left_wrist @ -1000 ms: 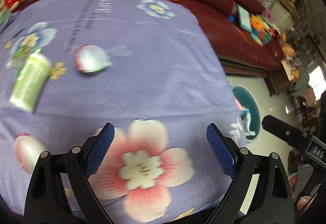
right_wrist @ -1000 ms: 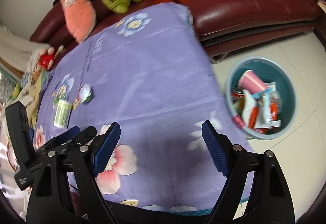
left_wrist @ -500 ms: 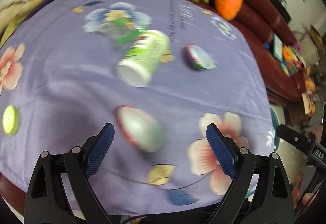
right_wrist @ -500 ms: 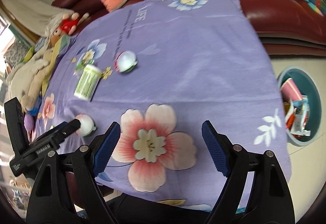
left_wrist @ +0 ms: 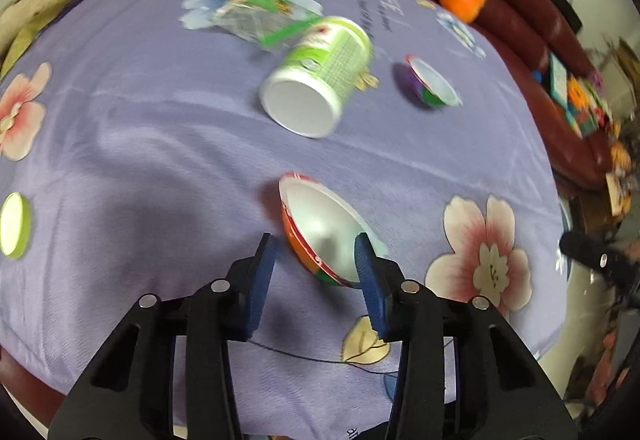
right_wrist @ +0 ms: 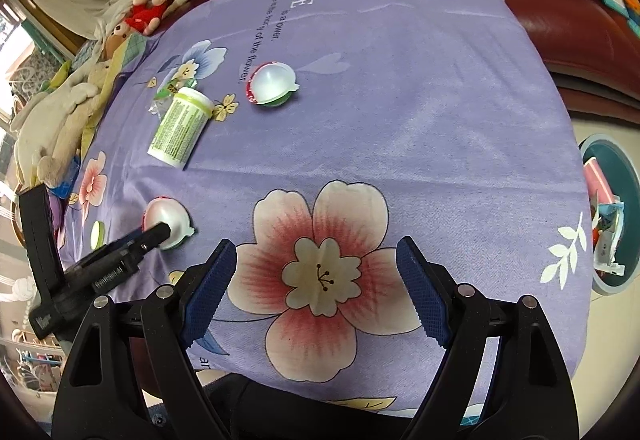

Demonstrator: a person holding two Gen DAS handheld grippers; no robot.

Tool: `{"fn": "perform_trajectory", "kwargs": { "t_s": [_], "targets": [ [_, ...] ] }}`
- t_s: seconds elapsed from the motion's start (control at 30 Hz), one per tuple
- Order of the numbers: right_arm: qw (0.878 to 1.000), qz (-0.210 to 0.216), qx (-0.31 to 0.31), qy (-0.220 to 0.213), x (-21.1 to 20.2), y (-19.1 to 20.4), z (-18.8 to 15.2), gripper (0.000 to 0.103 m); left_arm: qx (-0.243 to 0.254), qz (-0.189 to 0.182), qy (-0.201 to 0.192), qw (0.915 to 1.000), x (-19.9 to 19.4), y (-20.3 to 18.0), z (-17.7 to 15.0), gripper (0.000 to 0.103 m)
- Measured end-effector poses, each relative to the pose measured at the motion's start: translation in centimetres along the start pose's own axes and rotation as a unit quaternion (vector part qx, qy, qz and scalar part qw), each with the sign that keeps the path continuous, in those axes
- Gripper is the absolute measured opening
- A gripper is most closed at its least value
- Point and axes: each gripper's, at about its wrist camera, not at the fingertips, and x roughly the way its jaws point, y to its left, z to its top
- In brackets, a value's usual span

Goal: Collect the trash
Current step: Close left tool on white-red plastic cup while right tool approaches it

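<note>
Purple cloth reads "LIFE"; left gripper jaws, just narrowing, straddle a half-hidden cup; right gripper wide

Light: soft, even daylight, brightest at far edges | Shadows: faint, under gripper fingers on purple cloth | Blur: left view slightly smeared, right sharper | Distortion: strong fisheye bulge, dark vignetted corners
</note>
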Motion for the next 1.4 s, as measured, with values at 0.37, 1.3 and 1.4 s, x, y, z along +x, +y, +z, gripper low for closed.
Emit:
{"fn": "perform_trajectory", "kwargs": {
  "t_s": [0.37, 1.3, 1.4],
  "targets": [
    [1.0, -0.006, -0.011, 0.0, 1.8, 0.4, 2.9, 0.078, -0.013, -0.013, -0.036, 0.9992, -0.9, 1.3, 1.9, 0.006],
    [0.992, 0.01, -0.124, 0.03, 13.0, 6.0, 13.2, 0.051, -0.06, -0.035, -0.088, 0.9937, -0.5, 3.6, 12.0, 0.006],
    [0.993, 0.015, -0.115, 0.019, 11.8, 5.3, 12.9, 0.051, -0.049, -0.037, -0.086, 0.9944, -0.3, 2.5, 12.1, 0.006]
  ]
}}
